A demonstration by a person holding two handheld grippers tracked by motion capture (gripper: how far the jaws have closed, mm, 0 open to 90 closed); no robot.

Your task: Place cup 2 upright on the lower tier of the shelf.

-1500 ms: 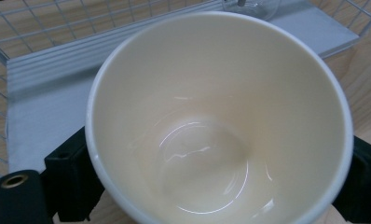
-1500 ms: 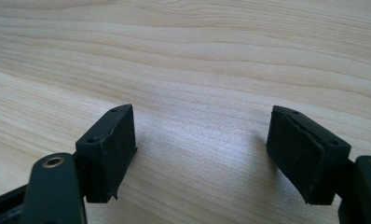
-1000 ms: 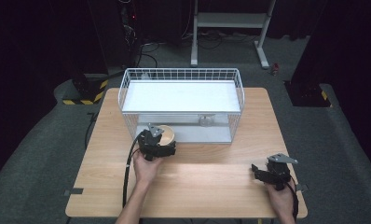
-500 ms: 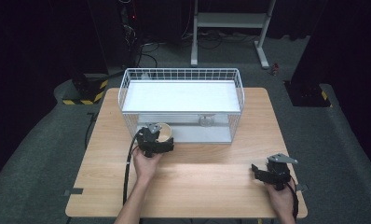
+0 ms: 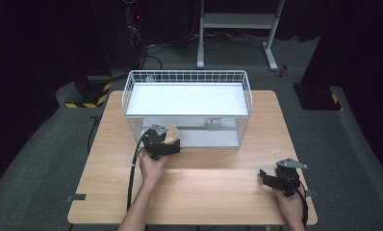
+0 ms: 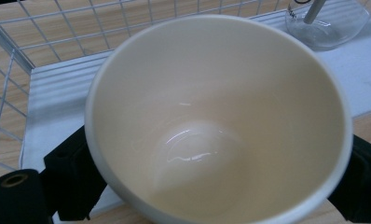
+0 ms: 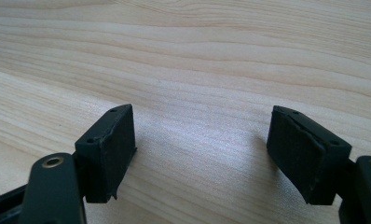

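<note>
1. Not much has changed since the earlier frame: the left gripper [image 5: 166, 140] with the cream cup [image 5: 171, 131] has crept a touch closer to the wire basket [image 5: 132, 103], and the right gripper [image 5: 269, 179] hasn't budged.
2. The left fingers [image 6: 72, 179] are clamped on the cup's outer wall from both sides, spread wide because the cup is wide. The cup [image 6: 216, 126] looks empty, with its mouth tipped towards the camera.
3. The cup sits right at the open front of the basket, over the white tray [image 6: 53, 100] on its lower level. My guess is it's being held low and sideways like that to slip under the upper shelf [image 5: 187, 98].
4. There's a clear glass [image 6: 326, 23] further along the tray, so going in on the left keeps the two apart.
5. The right fingers [image 7: 106, 151] are apart with nothing between them, parked low over the bare worktop [image 7: 197, 56], probably just staying out of the way.
</note>
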